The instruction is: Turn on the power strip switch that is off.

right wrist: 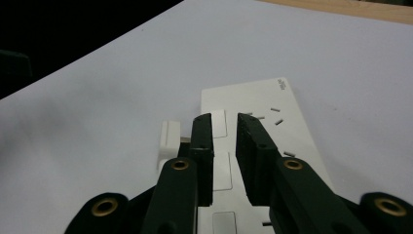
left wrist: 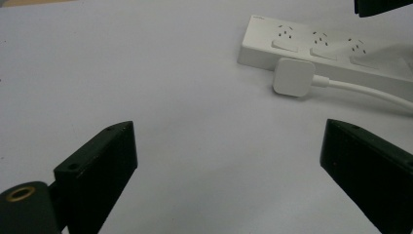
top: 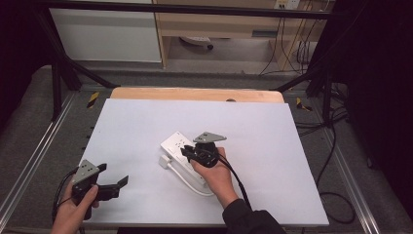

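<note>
A white power strip (top: 176,141) lies near the middle of the white table top, seen also from the left gripper view (left wrist: 302,48) and from just above (right wrist: 253,97). A white square plug (top: 164,161) (left wrist: 293,77) (right wrist: 170,139) lies flat beside the strip's left side, its white cable (left wrist: 360,88) running back along the strip. My right gripper (top: 187,153) (right wrist: 224,119) hovers low over the strip's sockets, jaws a narrow gap apart with nothing between them. My left gripper (top: 113,174) (left wrist: 226,131) rests at the front left, jaws wide open and empty, facing the plug.
The white sheet (top: 146,117) covers the table, with a strip of wood (top: 195,93) bare along the far edge. Black frame bars (top: 58,78) stand at both sides. Cables (top: 331,146) trail on the floor to the right.
</note>
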Motion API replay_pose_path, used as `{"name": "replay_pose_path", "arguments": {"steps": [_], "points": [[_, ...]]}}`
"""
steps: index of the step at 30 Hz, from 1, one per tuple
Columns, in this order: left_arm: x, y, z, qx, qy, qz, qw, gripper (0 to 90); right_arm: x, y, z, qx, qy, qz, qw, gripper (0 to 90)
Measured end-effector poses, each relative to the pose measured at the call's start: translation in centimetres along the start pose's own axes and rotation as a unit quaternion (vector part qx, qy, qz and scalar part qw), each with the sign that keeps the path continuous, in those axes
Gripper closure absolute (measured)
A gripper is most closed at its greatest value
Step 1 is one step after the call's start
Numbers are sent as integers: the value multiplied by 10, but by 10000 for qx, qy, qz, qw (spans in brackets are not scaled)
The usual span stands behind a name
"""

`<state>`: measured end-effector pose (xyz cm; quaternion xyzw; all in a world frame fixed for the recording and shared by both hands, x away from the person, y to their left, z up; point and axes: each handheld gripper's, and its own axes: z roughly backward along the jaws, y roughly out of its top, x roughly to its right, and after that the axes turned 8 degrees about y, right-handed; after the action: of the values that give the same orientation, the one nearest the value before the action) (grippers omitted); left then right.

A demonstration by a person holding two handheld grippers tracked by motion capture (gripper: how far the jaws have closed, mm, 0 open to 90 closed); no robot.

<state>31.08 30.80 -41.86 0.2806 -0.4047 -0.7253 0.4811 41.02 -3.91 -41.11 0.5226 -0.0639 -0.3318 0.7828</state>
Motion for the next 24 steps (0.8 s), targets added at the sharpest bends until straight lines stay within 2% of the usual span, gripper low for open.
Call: {"name": "replay_pose_path", "arguments": {"steps": [7,10,17,18,24], "points": [[0,0,0,12,2,-10,10000,66,1,4,3,76,-48,14,10000,655],[0,0,0,3,6,-17,10000,65,1,7,6,181,-93,91,9998,571],[0,0,0,18,15,-10,10000,64,1,9,9,268,-159,104,9995,452],[0,0,0,24,11,-10,10000,64,2,11,9,310,-204,55,9993,393],[0,0,0,6,7,-6,10000,64,5,14,11,368,-276,-39,9989,289]]}}
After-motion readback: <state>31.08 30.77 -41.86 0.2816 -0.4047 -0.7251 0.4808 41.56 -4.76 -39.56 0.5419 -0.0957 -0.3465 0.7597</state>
